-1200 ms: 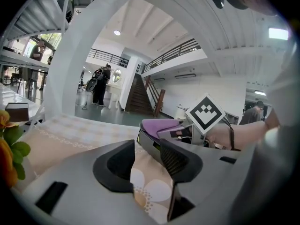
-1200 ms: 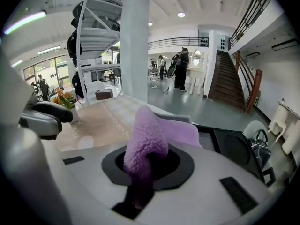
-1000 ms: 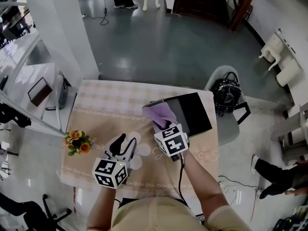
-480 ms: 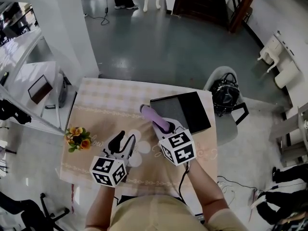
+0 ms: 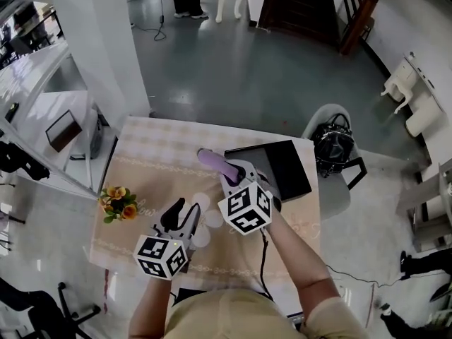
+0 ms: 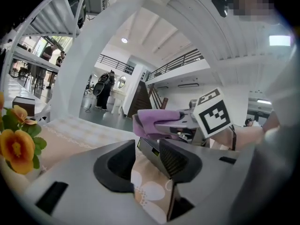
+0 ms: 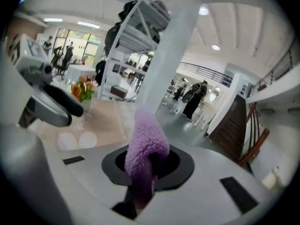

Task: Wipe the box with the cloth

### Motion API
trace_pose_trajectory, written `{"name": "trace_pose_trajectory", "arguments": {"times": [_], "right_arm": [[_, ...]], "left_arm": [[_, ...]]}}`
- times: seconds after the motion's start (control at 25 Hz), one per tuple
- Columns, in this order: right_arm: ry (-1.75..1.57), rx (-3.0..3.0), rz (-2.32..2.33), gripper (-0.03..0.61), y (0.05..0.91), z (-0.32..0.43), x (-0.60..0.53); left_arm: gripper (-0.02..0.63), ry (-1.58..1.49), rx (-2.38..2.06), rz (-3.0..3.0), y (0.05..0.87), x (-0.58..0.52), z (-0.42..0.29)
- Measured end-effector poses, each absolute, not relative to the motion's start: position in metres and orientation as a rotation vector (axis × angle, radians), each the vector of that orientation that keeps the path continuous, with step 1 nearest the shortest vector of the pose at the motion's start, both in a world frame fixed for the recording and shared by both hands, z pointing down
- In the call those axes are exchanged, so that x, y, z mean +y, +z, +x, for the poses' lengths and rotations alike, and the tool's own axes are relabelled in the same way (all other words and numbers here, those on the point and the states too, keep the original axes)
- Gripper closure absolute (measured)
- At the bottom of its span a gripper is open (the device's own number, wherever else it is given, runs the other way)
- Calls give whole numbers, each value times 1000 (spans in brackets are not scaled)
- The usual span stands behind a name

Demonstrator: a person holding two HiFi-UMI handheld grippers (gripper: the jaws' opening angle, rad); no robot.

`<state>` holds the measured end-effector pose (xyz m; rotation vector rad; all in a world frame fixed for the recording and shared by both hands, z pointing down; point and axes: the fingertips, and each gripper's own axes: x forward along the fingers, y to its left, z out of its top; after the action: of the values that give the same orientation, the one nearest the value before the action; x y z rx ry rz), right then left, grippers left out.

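Note:
A flat black box lies at the far right of the beige-clothed table. My right gripper is shut on a purple fleecy cloth, which hangs in the air just left of the box's left edge. In the right gripper view the cloth bulges up out of the right gripper. My left gripper hovers over the table's near middle, open with nothing between its fingers. The left gripper view looks past the left gripper to the box's edge and the cloth.
A small bunch of orange flowers stands near the table's left edge. A chair with a black bag is just right of the table. A white pillar rises at the far left. White egg-shaped prints mark the tablecloth.
My right gripper has lifted the cloth off the box's near left corner, carried it left and rolled. The left gripper has hardly moved.

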<state>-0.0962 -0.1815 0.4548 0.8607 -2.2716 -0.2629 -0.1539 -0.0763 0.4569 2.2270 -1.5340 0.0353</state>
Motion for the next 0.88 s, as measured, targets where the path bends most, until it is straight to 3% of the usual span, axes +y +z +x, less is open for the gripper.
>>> {"name": "trace_pose_trajectory", "arguments": {"times": [0.24, 0.88], "right_arm": [[-642, -1930, 671, 512, 503, -116, -200], [-604, -1585, 363, 512, 564, -91, -167]], "left_arm": [[451, 39, -1561, 2190, 462, -63, -163], [451, 63, -1549, 2172, 473, -60, -166]]}}
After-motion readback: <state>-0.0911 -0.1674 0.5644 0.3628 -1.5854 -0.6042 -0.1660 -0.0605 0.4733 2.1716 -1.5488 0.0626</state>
